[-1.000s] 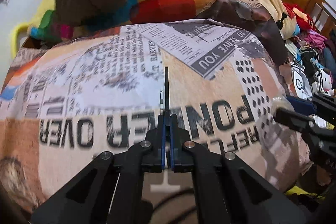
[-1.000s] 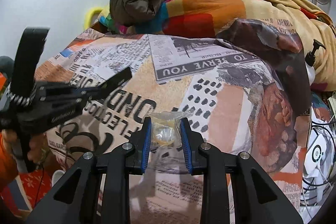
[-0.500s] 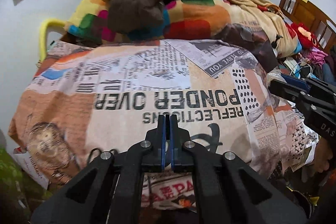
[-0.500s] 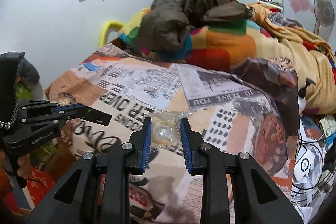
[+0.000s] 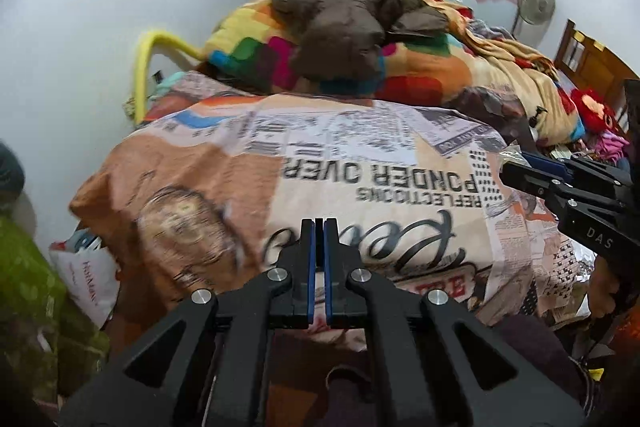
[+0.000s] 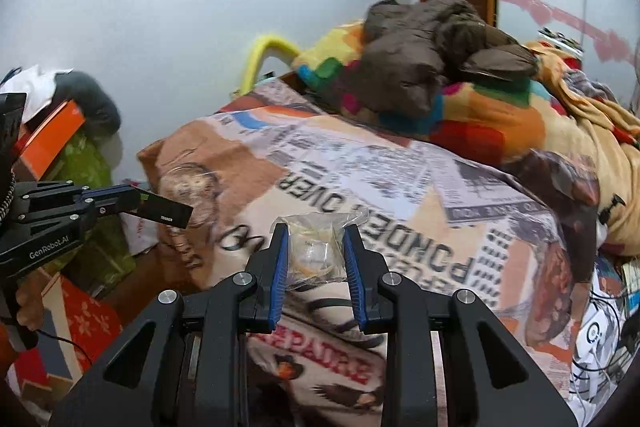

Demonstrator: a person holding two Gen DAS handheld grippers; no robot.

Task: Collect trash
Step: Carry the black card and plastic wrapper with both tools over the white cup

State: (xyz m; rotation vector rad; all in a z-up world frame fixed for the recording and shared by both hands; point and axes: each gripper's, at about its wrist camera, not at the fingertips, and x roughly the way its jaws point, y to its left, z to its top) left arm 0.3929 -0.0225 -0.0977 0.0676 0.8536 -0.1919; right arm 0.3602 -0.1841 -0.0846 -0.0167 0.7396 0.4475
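A clear plastic wrapper (image 6: 316, 251) is being held between the right gripper (image 6: 315, 247) fingers, while the left gripper (image 5: 319, 243) fingers are being kept closed, empty.

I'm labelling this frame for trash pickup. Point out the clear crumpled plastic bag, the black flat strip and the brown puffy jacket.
clear crumpled plastic bag (image 6: 314, 251): right wrist view, its middle.
black flat strip (image 6: 166, 209): right wrist view, its middle.
brown puffy jacket (image 5: 344, 23): left wrist view, its upper bulk.
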